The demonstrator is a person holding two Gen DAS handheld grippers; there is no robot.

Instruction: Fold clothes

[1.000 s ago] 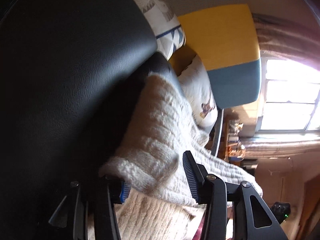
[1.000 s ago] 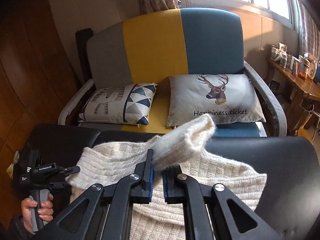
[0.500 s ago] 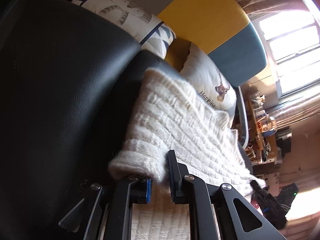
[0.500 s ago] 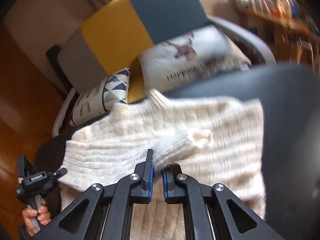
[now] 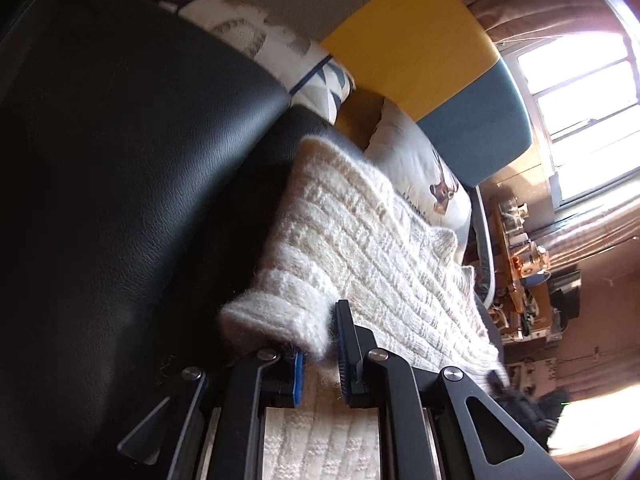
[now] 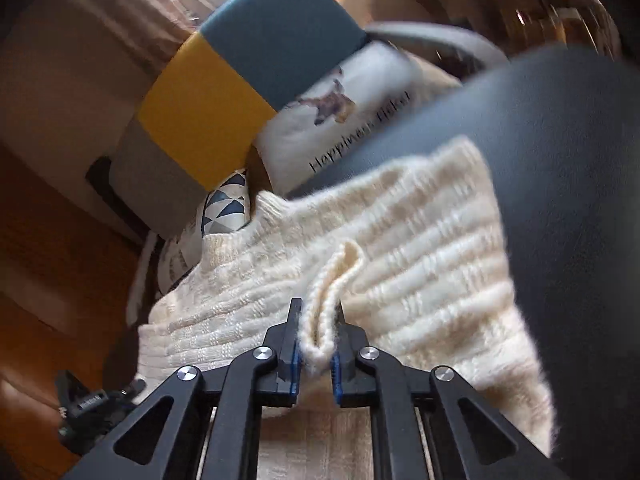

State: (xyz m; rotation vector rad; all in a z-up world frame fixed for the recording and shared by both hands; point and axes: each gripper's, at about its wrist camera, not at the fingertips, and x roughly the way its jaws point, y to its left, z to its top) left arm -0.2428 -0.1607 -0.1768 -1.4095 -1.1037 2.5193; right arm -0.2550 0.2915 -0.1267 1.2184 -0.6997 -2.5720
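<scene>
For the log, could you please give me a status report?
Left gripper, right gripper: shut on cream knitted sweater. Sweater on black leather seat. Nothing obstructing.

The right wrist view is smeared by motion: the shelf clutter (image 6: 520, 8) far ahead and to the right of the right gripper (image 6: 316, 344) cannot be made out. The sweater (image 6: 420, 248) runs under both grippers and off the bottom edge. Ahead-right of the left gripper (image 5: 320, 340), small items on the wooden ledge (image 5: 524, 256) are too small to identify.
</scene>
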